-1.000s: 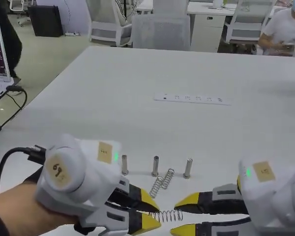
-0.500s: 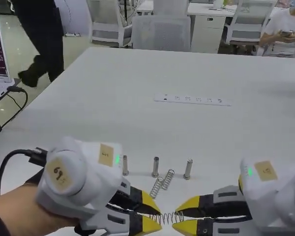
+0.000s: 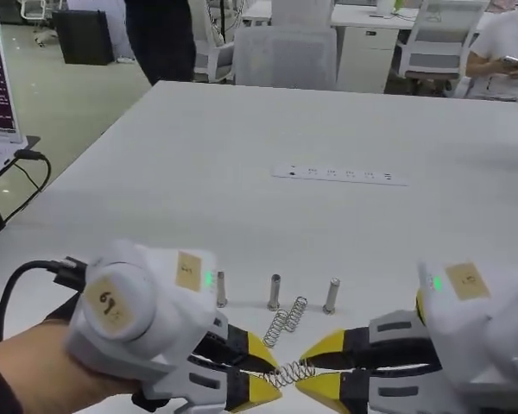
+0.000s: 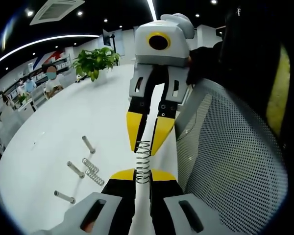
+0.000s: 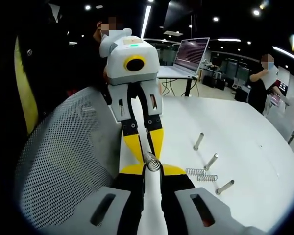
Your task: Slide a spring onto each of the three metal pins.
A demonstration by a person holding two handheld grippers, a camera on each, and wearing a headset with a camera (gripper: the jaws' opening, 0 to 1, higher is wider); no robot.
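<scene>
Three metal pins [image 3: 274,291] stood upright in a row near the table's front edge. Two springs [image 3: 285,319] lay before them. A third spring [image 3: 289,373] hung pinched between left gripper [image 3: 272,377] and right gripper [image 3: 304,371].

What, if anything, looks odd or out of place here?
One spring is pinched at both ends, by the left gripper and the right gripper, and looks slightly bowed between them. The other two springs lie loose beside three upright pins, all bare.

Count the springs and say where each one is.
3. One spring is gripped between the left gripper and the right gripper; two loose springs lie side by side on the table near the metal pins. None seems hidden.
</scene>
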